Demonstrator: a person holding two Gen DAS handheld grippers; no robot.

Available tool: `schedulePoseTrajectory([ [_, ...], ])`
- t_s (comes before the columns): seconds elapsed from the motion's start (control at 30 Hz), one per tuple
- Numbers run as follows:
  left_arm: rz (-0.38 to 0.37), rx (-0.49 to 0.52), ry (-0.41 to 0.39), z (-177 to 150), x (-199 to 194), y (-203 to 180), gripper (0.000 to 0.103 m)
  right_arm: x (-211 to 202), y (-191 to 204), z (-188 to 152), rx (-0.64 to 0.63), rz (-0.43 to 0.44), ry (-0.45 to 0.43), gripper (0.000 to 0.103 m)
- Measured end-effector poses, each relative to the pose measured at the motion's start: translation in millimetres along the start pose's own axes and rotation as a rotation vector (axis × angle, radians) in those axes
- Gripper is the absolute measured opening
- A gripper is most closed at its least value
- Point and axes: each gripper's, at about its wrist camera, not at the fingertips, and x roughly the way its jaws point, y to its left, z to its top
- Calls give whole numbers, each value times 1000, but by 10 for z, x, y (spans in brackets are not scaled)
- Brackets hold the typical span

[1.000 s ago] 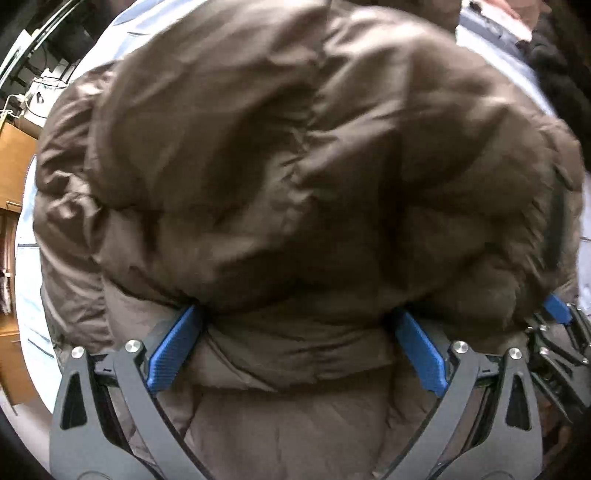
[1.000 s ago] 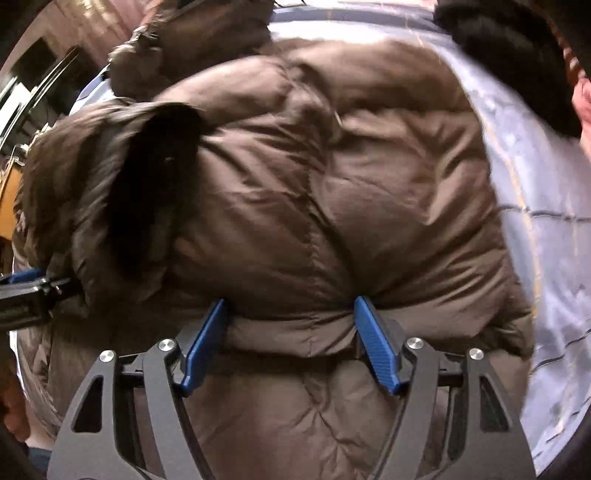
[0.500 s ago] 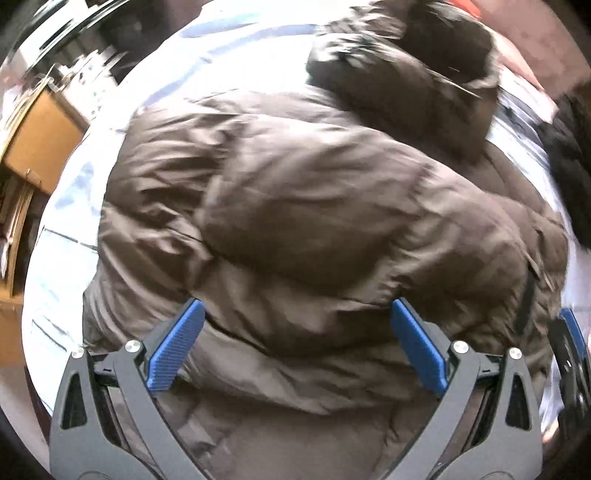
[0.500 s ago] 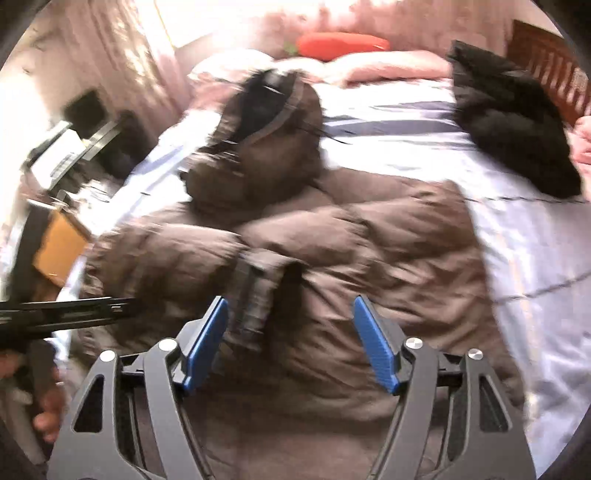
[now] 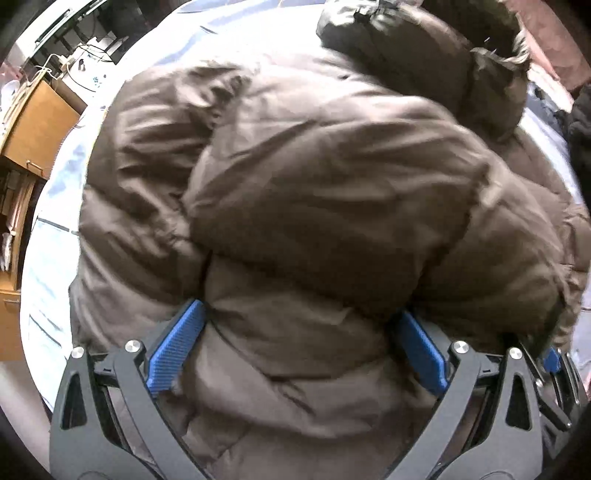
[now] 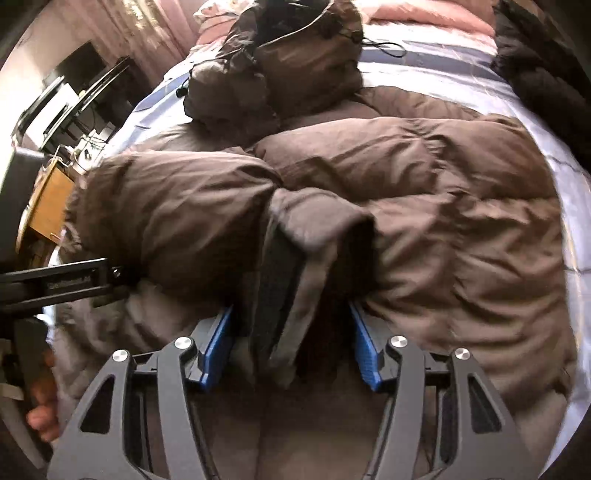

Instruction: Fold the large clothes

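Observation:
A brown puffy jacket (image 5: 314,192) lies spread on the bed, its hood (image 6: 295,62) toward the pillows. My left gripper (image 5: 297,347) points down at it, jaws wide open, and a bulge of the jacket's body swells up between the blue pads (image 5: 173,343). One sleeve is folded across the front. Its cuff (image 6: 291,266), with a dark lining, stands between the pads of my right gripper (image 6: 291,347). Those jaws are closing, with dark space still showing beside the right pad (image 6: 365,350). The left gripper's body (image 6: 66,284) shows at the left edge of the right wrist view.
The bed has a pale blue sheet (image 6: 569,184). A black garment (image 6: 535,66) lies at its far right and pink pillows (image 6: 424,14) at the head. A wooden cabinet (image 5: 33,122) and a desk with a dark screen (image 6: 74,74) stand left of the bed. A hand (image 6: 40,417) holds the left gripper.
The right gripper has drawn up and back from the jacket, its jaws have narrowed, and the sleeve cuff now stands between them. The left gripper rose slightly and stayed wide.

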Motion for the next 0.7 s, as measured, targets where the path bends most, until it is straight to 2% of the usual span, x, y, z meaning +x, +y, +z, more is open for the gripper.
schedulePoseTrajectory([
  [0.07,-25,16,8,-48,-104,-3,101,-186,-117,-74,-10,-46,-21,59],
  [0.13,-31,52,3,-124,-164,-13,101,-344,-288,-133,-3,-137,-37,59],
  [0.2,38,115,-12,-166,-116,-43,101,-324,-490,-152,34,-178,-22,59],
  [0.23,98,143,-9,-176,-29,-61,101,-233,-620,-173,58,-203,-3,59],
  [0.3,125,153,38,-151,225,135,101,31,-798,-226,71,-257,76,59],
  [0.37,96,112,66,-128,295,178,101,99,-832,-192,95,-245,87,59],
  [0.43,41,51,29,-105,74,201,101,-87,-774,-69,143,-171,57,59],
  [0.47,-2,36,3,-101,-49,203,101,-217,-737,-4,155,-114,19,60],
  [0.5,-69,23,-30,-110,-233,186,101,-386,-684,72,155,-70,-34,66],
  [0.57,-173,24,-73,-157,-523,126,101,-709,-530,244,121,-57,-154,80],
  [0.6,-193,23,-80,-174,-581,105,101,-851,-431,342,91,-58,-214,82],
  [0.7,-252,-28,-29,-284,-605,96,101,-939,-235,682,25,-42,-244,83],
])
